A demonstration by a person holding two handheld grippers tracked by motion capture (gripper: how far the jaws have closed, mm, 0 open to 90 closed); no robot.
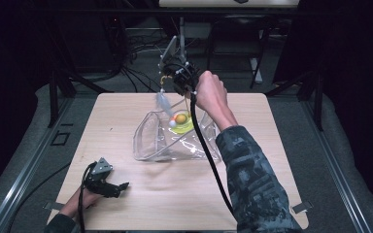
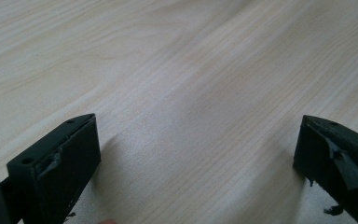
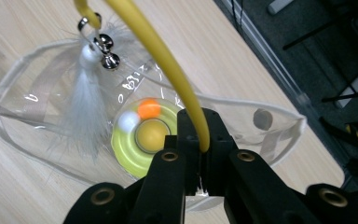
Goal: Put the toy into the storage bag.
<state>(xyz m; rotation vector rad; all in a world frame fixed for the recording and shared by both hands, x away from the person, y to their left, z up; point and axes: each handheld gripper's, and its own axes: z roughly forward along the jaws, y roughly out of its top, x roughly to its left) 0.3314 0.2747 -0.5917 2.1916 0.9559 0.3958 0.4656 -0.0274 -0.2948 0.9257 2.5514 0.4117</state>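
A clear plastic pouch [image 1: 148, 141] lies open at the table's middle. Inside it sits a yellow-green disc toy [image 1: 182, 124] with an orange ball and a white ball [image 3: 128, 120]. My right gripper [image 1: 177, 77] hangs above the pouch's far end, shut on a thin yellow wand [image 3: 168, 60]. The wand bends over, and from its end small bells [image 3: 106, 49] and a white feather [image 3: 86, 102] dangle over the pouch mouth [image 3: 9, 84]. My left gripper [image 1: 119, 188] rests low at the table's front left, open, with bare wood between its fingers [image 2: 60, 168].
The light wooden table [image 1: 175, 204] has free room in front of and left of the pouch. The right gripper's black cable [image 1: 209, 155] trails across the pouch toward the front edge. Stands and cables [image 1: 136, 73] crowd the dark floor behind the table.
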